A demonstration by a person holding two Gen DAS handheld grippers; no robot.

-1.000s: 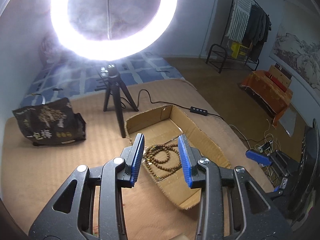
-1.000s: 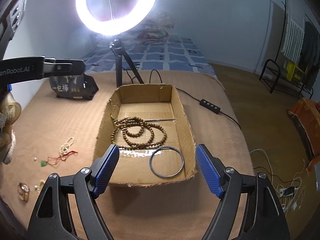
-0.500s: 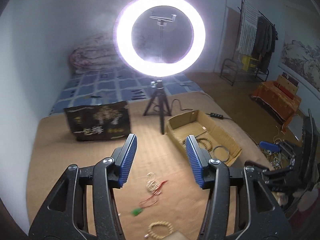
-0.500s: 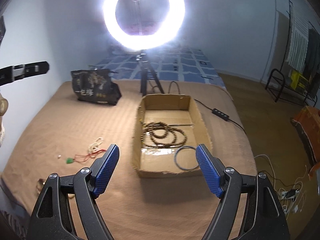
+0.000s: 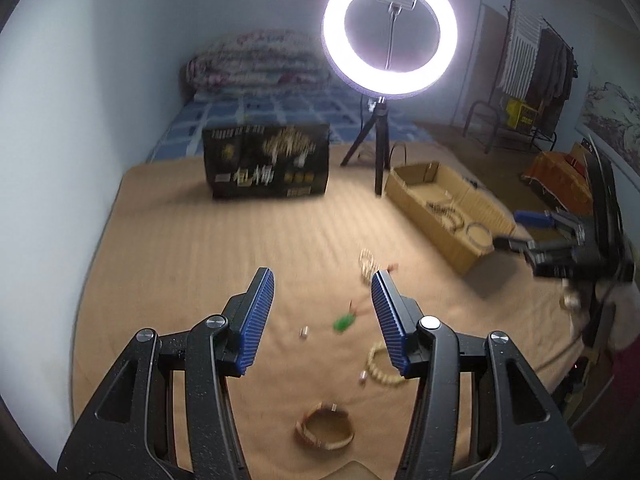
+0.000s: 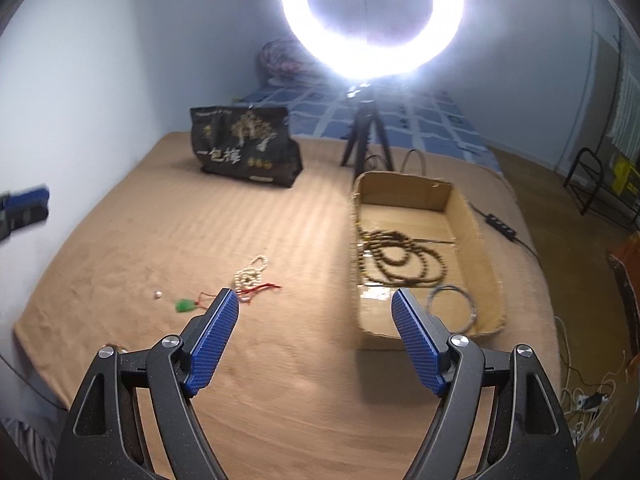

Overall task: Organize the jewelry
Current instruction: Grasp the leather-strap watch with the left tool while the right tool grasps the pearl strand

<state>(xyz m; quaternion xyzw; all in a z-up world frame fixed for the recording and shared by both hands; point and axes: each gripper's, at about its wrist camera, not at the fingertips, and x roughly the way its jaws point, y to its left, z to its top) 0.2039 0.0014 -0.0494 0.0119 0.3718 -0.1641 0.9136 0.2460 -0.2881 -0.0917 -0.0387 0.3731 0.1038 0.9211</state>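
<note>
We see the brown bead necklace [image 6: 400,256] and a metal ring [image 6: 452,306] lying in the cardboard box [image 6: 476,236]. On the tan blanket [image 6: 200,232] left of the box lie a white bead string [image 6: 252,274] and a green stone [image 6: 185,305]. Our left gripper [image 5: 322,320] is spread wide and holds nothing. Our right gripper [image 6: 316,338] is spread wide too, also with nothing in it.
</note>
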